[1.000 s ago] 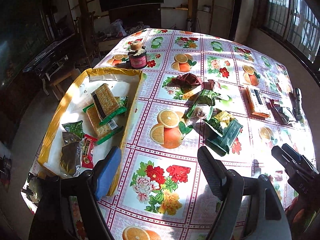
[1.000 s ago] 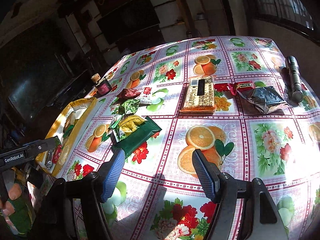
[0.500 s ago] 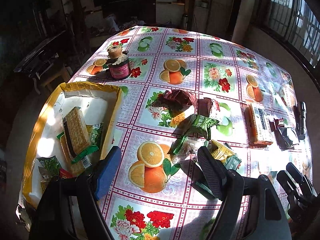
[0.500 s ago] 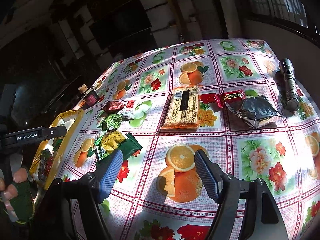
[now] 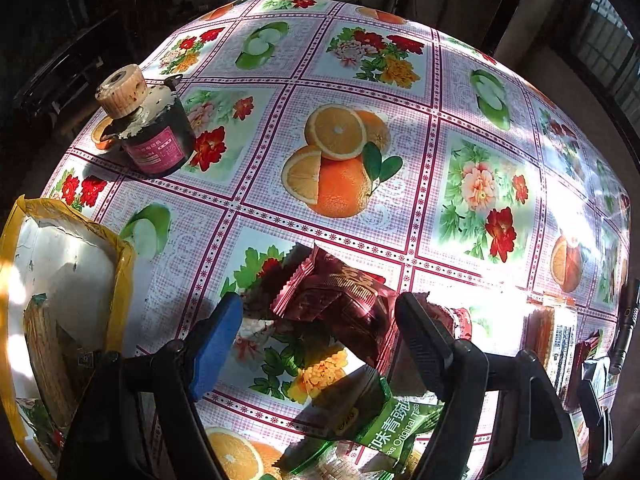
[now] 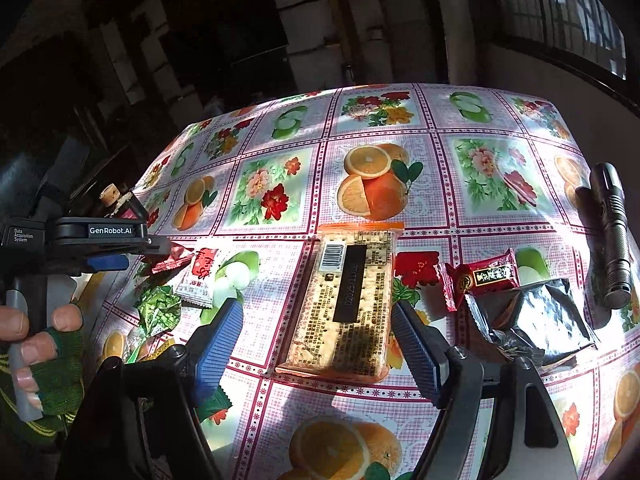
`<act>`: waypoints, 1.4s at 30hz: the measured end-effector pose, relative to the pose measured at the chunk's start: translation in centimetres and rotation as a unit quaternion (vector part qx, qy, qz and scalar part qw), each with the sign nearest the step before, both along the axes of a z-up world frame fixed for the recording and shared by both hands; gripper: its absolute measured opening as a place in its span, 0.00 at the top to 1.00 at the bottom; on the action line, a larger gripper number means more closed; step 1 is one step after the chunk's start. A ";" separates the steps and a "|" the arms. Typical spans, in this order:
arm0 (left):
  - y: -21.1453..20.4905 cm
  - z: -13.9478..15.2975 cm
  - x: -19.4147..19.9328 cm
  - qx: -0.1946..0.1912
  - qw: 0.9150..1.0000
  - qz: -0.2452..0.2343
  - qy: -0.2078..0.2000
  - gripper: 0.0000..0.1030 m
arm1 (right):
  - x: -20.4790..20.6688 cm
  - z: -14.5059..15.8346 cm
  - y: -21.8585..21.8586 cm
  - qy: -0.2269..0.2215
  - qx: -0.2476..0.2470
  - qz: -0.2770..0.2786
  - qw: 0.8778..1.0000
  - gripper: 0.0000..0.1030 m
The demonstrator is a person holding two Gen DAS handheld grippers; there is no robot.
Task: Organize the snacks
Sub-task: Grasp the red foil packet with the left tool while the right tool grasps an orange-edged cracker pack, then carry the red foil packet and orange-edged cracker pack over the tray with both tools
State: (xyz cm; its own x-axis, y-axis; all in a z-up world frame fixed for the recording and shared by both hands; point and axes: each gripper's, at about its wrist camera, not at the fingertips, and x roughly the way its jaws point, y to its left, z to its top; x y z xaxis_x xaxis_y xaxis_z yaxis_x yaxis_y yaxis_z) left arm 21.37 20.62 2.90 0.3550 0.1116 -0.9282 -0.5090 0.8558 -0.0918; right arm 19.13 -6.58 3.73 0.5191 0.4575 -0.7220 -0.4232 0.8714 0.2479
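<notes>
My left gripper (image 5: pixel 320 320) is open and hangs low over a dark red snack packet (image 5: pixel 340 304), which lies between its fingers without being pressed. A green pea packet (image 5: pixel 384 420) lies just below it. My right gripper (image 6: pixel 316 332) is open too, with a long cracker pack (image 6: pixel 348 300) lying flat on the table between its blue pads (image 6: pixel 218 344). The right wrist view shows the left gripper (image 6: pixel 156 250) from the side, held by a hand (image 6: pixel 40 340) in a green sleeve. The yellow-rimmed box (image 5: pixel 120 264) at the left holds a cracker pack (image 5: pixel 44 352).
A dark jar (image 5: pixel 148 132) with a cork lid stands at the back left of the fruit-print tablecloth. Right of the long cracker pack lie a small red packet (image 6: pixel 484 276), a silver packet (image 6: pixel 532 320) and a black flashlight (image 6: pixel 612 232). A white-red sachet (image 6: pixel 200 276) and a green packet (image 6: pixel 160 308) lie left.
My left gripper has moved forward and down from beside the box to over the dark red packet. My right gripper has moved forward until the long cracker pack lies between its fingers.
</notes>
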 end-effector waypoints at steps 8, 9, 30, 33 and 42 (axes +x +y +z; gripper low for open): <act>-1.6 -1.5 2.0 0.021 1.000 -0.021 0.003 0.26 | 2.0 -2.5 1.8 0.017 -0.048 0.010 0.999 0.22; -1.8 -1.5 2.0 0.030 0.999 -0.025 -0.001 0.31 | 2.2 -2.6 1.9 0.022 -0.053 0.010 0.998 0.27; -2.7 5.0 -13.2 0.011 0.995 -0.050 -0.088 0.64 | -8.1 2.5 0.3 -0.017 0.037 0.041 0.998 0.44; -3.4 6.5 -16.5 0.019 0.992 -0.056 -0.108 0.64 | -10.2 3.2 0.6 -0.020 0.051 0.053 0.997 0.44; -4.1 8.6 -24.5 0.082 0.988 -0.030 -0.129 0.64 | -14.5 3.7 2.1 -0.019 0.069 0.090 0.993 0.44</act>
